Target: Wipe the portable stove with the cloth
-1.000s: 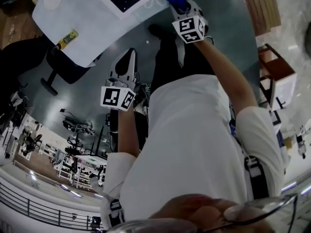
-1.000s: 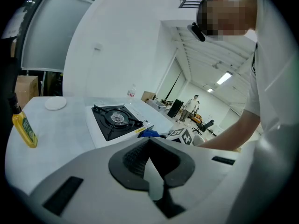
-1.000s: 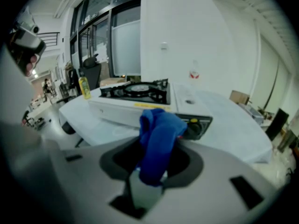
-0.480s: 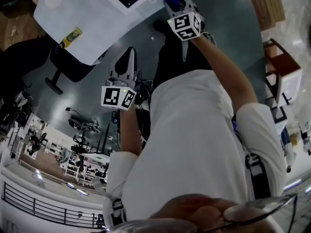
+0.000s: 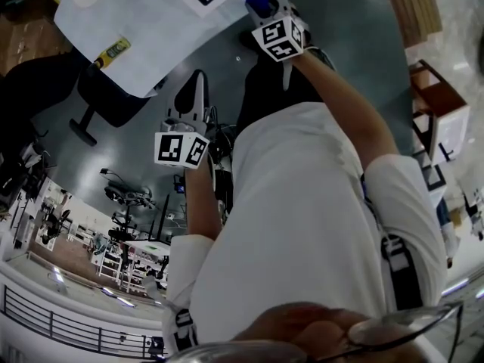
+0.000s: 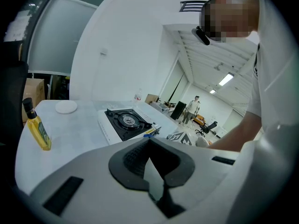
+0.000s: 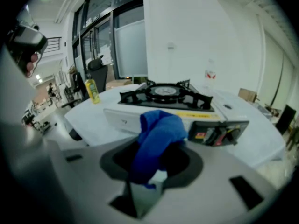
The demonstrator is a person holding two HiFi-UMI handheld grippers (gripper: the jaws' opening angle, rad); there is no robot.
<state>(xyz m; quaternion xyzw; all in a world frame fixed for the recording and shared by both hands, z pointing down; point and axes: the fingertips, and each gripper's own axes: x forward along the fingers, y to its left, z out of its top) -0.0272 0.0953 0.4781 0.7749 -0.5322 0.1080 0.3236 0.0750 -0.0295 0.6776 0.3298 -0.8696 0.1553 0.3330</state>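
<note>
While the left gripper hangs back from the white desk with its jaws together on nothing, the right gripper carries the cleaning tool. On the desk, from the left, are a yellow bottle, a small white dish, then the portable stove, a black burner top in a white body. The right gripper sits just before the stove's front panel, jaws clamped on a bunched blue cloth. The cloth looks soft, light and floppy. Held at its bundled middle, its loose folds should drape onto the stove.
</note>
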